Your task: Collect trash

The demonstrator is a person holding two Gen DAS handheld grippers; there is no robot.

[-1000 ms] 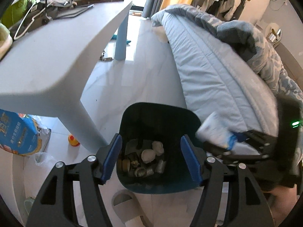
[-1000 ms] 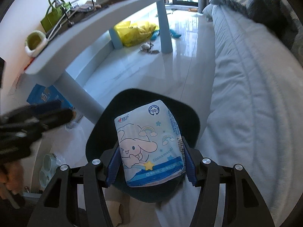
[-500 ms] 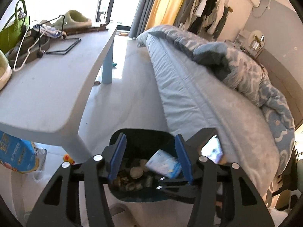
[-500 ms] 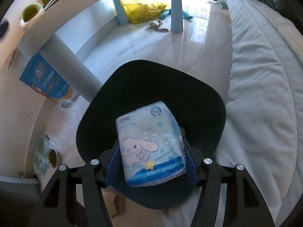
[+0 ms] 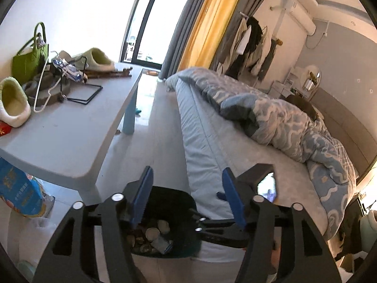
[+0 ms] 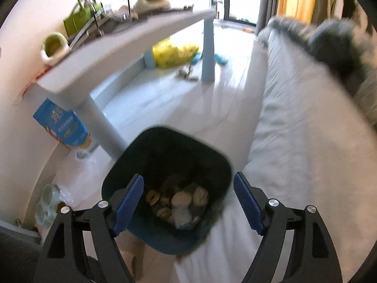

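The right gripper [image 6: 188, 202] is wide apart and holds nothing. It hangs over the dark bin [image 6: 165, 238] on the floor, between the bed [image 6: 306, 153] and a leg of the grey surface [image 6: 122, 47]. In the bin lie bits of trash, and a small white and blue tissue pack [image 6: 182, 214] sits on top of them; it is too blurry to read any words on it. The left gripper [image 5: 187, 198] is wide apart too and holds nothing, and it sits higher up near the same bin [image 5: 169, 252]. A blue bag [image 6: 62, 123] with yellow and white writing leans by the surface leg, but the writing is too blurred to read. Green slippers [image 5: 11, 101] and a green bag [image 5: 29, 59] rest on the surface [image 5: 66, 136]. A blue patterned blanket [image 5: 294, 122] lies bunched on the bed [image 5: 212, 146].
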